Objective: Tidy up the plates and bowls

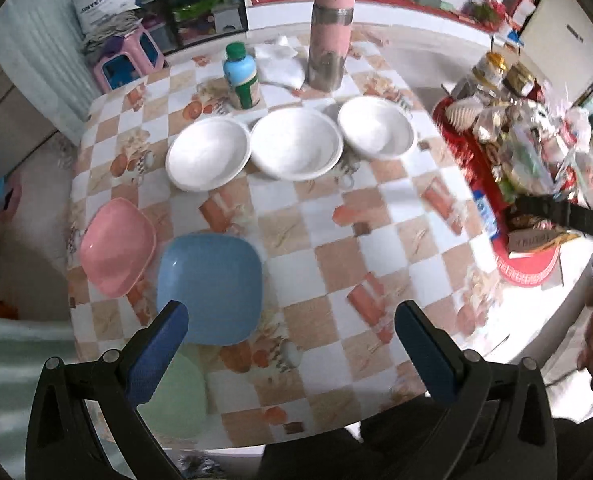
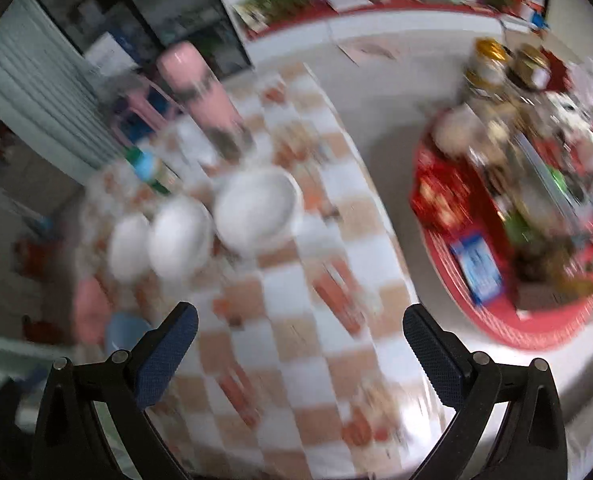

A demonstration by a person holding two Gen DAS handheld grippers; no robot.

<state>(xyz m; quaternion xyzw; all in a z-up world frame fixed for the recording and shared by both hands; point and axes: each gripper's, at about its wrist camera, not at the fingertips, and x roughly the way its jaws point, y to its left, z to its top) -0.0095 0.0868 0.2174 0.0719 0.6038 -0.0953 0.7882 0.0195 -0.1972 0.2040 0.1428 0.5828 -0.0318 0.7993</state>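
Observation:
Three white bowls stand in a row on the checked table: left bowl (image 1: 208, 153), middle bowl (image 1: 296, 143), right bowl (image 1: 375, 127). Nearer me lie a pink square plate (image 1: 117, 246), a blue square plate (image 1: 210, 286) and a pale green plate (image 1: 176, 400), the last partly hidden by my left finger. My left gripper (image 1: 290, 354) hangs open above the table's near edge, empty. In the blurred right wrist view my right gripper (image 2: 298, 356) is open and empty over the table, with the white bowls (image 2: 256, 208) ahead and the pink plate (image 2: 90, 312) and blue plate (image 2: 126, 334) at the left.
A pink-and-steel flask (image 1: 330, 34), a green-capped bottle (image 1: 242, 76) and white cloth (image 1: 278, 64) stand behind the bowls. A red tray (image 1: 528, 272) heaped with packaged snacks fills the right side. A pink stool (image 1: 126, 58) stands beyond the table.

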